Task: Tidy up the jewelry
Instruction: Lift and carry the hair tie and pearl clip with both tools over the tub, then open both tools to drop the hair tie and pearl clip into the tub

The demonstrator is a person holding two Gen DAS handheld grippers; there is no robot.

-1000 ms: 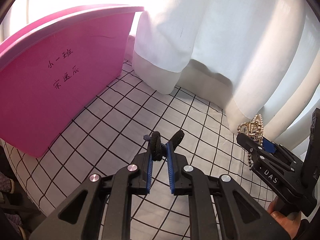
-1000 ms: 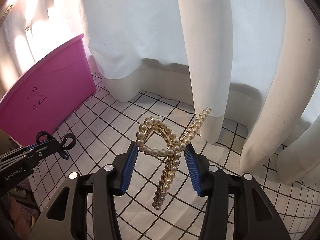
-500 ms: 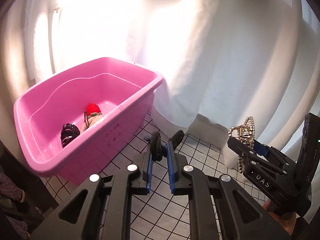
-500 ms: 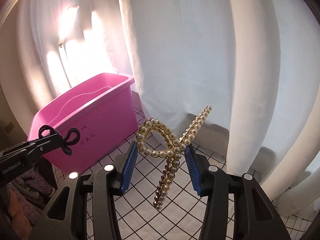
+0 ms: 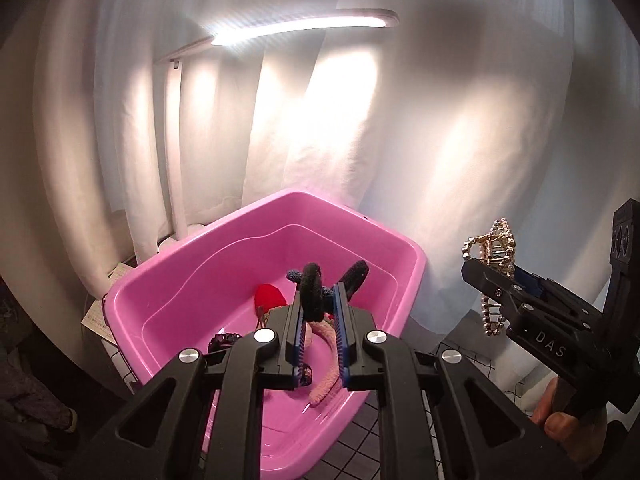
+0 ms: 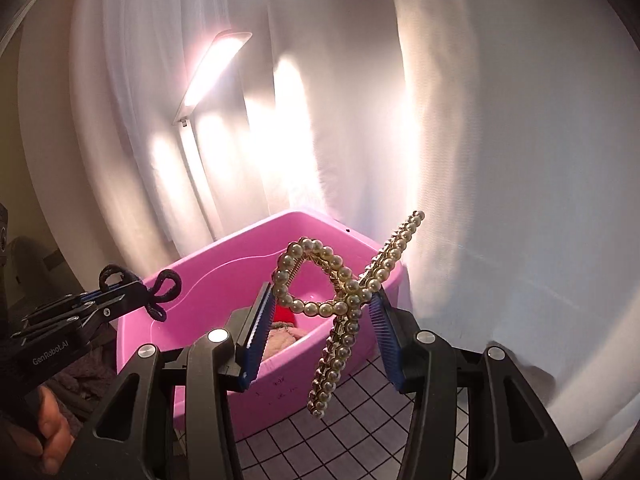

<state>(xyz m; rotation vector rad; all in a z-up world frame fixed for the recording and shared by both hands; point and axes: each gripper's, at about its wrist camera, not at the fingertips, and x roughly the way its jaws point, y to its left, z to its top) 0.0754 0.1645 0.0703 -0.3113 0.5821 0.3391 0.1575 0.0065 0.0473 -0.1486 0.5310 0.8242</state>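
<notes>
Jewelry is going into the pink tub (image 5: pixel 400 248), and both grippers are carrying something toward it. The left gripper (image 5: pixel 318 300) is clamped tight on a black hair tie (image 5: pixel 312 292), with the loops sticking out past its blue pads. It hangs above the inside of the tub, likely so the tie can fall straight in once the jaws let go. The right gripper (image 6: pixel 324 312) squeezes a pearl hair clip (image 6: pixel 340 304) between its pads, which stand partly apart because the clip is wide. The clip's long tail dangles down in front of the tub's near wall, so this gripper looks to be beside the tub, not over it yet. A tight hold makes sense here, since round pearls could slip. Inside the tub lie a red thing (image 5: pixel 269 298), a fuzzy pink band (image 5: pixel 326 380) and a small dark piece (image 5: pixel 224 340). The tub sits on a white cloth with black squares (image 6: pixel 352 432). Behind the tub hangs a white curtain (image 5: pixel 460 128), and a lit lamp bar (image 5: pixel 304 26) glows above it. The tub's rim is the main thing in the way: the clip's tail could catch on it if the right gripper goes in too low.
</notes>
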